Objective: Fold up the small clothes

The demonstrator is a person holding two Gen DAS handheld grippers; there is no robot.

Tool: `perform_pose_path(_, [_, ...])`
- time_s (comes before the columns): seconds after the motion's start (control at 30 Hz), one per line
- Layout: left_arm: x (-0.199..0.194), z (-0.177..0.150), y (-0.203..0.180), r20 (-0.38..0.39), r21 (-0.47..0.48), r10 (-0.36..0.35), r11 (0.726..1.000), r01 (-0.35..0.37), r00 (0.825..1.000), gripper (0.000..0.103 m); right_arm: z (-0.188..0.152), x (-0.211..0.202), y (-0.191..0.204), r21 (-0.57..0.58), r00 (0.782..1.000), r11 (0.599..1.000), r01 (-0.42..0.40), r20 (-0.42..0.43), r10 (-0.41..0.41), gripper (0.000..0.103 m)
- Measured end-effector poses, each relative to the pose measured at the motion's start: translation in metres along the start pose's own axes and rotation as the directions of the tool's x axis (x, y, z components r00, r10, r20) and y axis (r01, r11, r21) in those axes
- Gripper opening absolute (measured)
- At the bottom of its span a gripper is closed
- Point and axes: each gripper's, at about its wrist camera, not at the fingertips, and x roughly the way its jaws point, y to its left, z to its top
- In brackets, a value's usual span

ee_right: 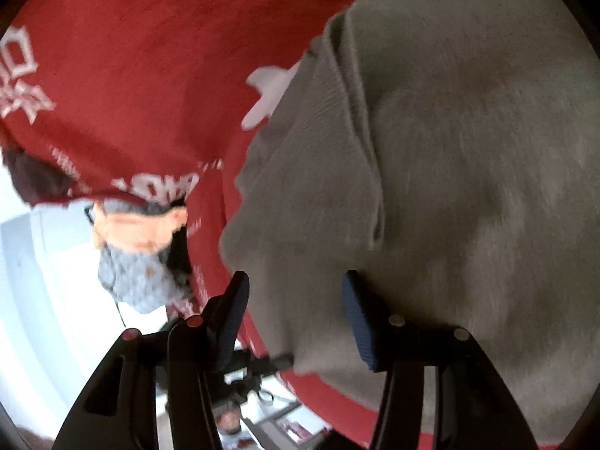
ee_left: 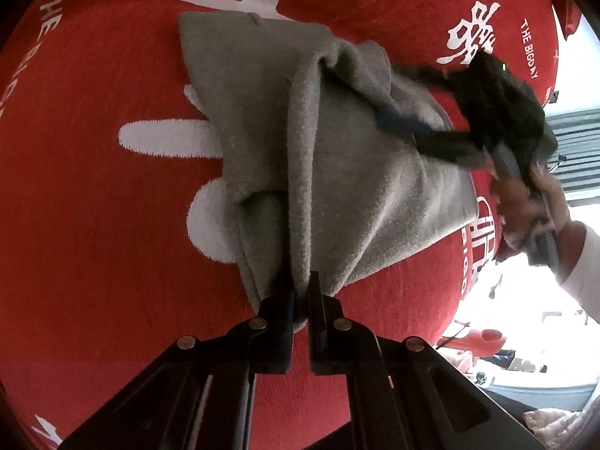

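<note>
A rumpled grey garment lies bunched on the red cloth. The left gripper pinches its near edge; the right gripper is spread wide, straddling its right edge.

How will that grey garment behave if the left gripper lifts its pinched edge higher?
The grey garment will probably sag and trail: it already bunches into soft folds at the left gripper. Its fuzzy knit likely grips the red cloth, so it should drag rather than slide.

I read white "THE BIGDAY" on the red cloth at two o'clock, beside large white Chinese characters; other lettering is too blurred.
</note>
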Motion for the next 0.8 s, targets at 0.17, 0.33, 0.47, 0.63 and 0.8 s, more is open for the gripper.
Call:
perform_pose_path(0.17, [0.001,0.000,0.006,0.002,-0.003,0.003,1.000,-0.003,1.000,0.006,0.047,0.013,0.051,-0.142,0.993,0.988,-0.052,0.096,0.066,0.056])
perform_pose_path(0.33, [0.000,-0.001,0.005,0.000,-0.010,0.011,1.000,-0.011,1.000,0.006,0.042,0.005,0.088,-0.266,0.997,0.964,0.009,0.078,0.012,0.059])
perform_pose_path(0.47, [-0.002,0.003,0.003,-0.010,-0.016,0.011,1.000,-0.011,1.000,0.006,0.007,-0.045,0.067,-0.307,0.977,0.928,0.213,0.095,-0.192,0.059])
perform_pose_path(0.63, [-0.001,0.006,0.000,-0.035,-0.010,0.014,1.000,-0.014,0.999,0.006,-0.047,-0.162,-0.009,-0.165,0.859,0.847,0.505,0.197,-0.473,0.059])
perform_pose_path(0.8, [0.003,0.011,0.000,-0.059,-0.035,0.027,0.999,-0.029,0.998,0.006,-0.073,-0.229,-0.088,0.021,0.798,0.811,0.585,0.164,-0.580,0.059])
